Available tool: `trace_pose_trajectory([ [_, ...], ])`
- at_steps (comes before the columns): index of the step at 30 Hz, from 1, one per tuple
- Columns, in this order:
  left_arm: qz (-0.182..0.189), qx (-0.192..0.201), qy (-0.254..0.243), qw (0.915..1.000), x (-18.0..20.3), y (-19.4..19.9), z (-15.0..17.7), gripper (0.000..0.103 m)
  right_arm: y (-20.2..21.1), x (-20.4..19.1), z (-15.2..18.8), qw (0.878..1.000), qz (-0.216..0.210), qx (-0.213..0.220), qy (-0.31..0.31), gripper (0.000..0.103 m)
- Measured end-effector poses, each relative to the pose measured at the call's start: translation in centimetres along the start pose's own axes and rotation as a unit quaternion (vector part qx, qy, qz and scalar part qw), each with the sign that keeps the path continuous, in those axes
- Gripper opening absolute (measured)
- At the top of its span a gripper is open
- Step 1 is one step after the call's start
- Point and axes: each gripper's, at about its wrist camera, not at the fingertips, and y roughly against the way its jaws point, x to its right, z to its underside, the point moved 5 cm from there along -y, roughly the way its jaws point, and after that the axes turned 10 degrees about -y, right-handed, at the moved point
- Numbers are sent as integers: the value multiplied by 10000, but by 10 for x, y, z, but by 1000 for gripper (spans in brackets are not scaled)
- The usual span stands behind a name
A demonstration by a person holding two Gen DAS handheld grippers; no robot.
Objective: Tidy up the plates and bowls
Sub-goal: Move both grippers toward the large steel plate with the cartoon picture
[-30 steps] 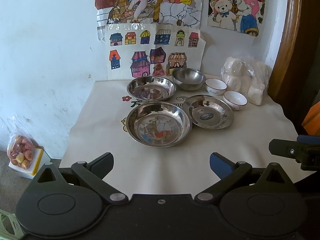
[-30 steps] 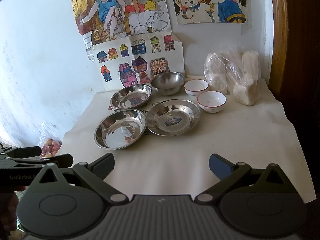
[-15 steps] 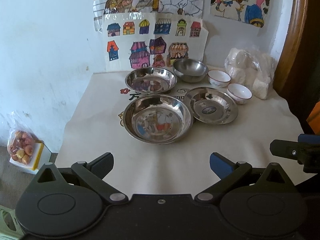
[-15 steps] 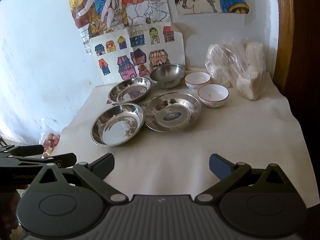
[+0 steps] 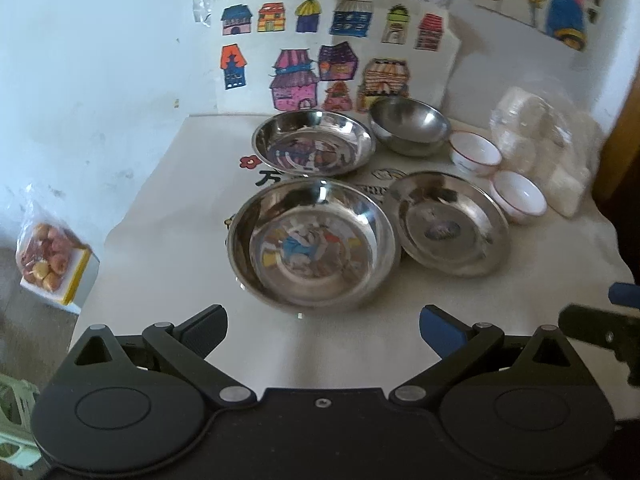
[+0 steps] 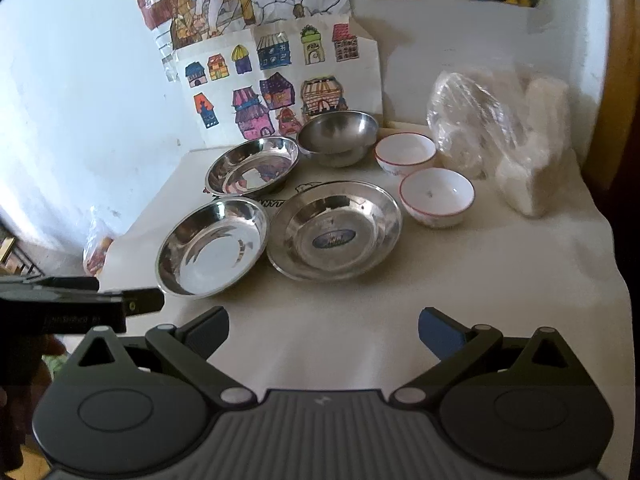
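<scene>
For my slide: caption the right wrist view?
Open right tool faces steel dishes and two white bowls on a cloth-covered table.

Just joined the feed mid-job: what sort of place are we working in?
Most likely a lived-in home, not a lab. Children's coloured drawings are taped to a scuffed white wall, steel plates and small white bowls sit on a cloth-covered table, and a bag of fruit lies beside it.

House drawings, fruit bag, plastic bag.
</scene>
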Motion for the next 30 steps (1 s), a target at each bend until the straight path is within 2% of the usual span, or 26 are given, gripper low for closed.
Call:
trace_pose_trajectory([
  [5, -275, -183, 324, 9989, -5, -13, -12, 102, -14, 10, -16, 9993, -217, -265, 168, 103],
  [9, -484, -387, 383, 9973, -11, -20, -15, 102, -27, 11, -17, 9974, -418, -527, 240, 103],
  [16, -703, -545, 343, 9954, -35, -29, -28, 102, -41, 3, -27, 9965, -562, -570, 239, 103],
  [22, -667, -603, 174, 9958, -59, -50, -49, 102, -60, -9, -37, 9975, -475, -515, 48, 103],
  [30, -436, -546, -259, 9972, -99, -94, -95, 102, -95, -36, -65, 9990, -236, -303, -245, 103],
])
